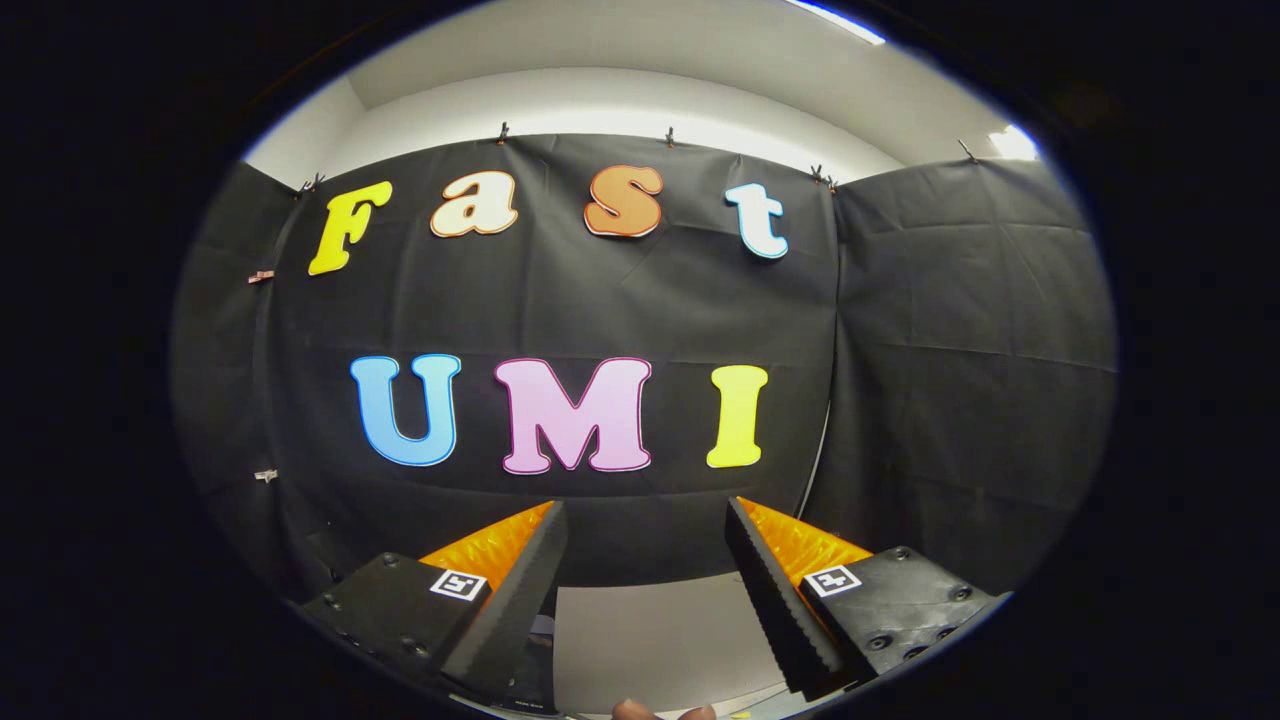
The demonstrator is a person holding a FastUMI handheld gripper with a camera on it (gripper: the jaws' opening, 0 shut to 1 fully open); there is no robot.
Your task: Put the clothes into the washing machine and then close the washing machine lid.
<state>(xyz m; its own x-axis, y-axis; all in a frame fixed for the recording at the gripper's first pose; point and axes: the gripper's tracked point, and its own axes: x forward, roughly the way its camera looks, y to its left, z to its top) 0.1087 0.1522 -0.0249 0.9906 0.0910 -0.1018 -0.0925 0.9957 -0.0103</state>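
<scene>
Gripper view: claw (645,520) raised toward the booth wall (900,350).
Its fingers stand apart, gripping nothing; pale worktop (650,640) lies below them.

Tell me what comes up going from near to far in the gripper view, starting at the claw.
The claw, its fingers wide open with nothing between them → pale flat surface below the gap → black cloth wall → white wall above it.

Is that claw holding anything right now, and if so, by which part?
Nothing is held. The claw is open, its two fingers spread apart with only an empty gap between them, pointing toward the black cloth wall of the booth.
</scene>
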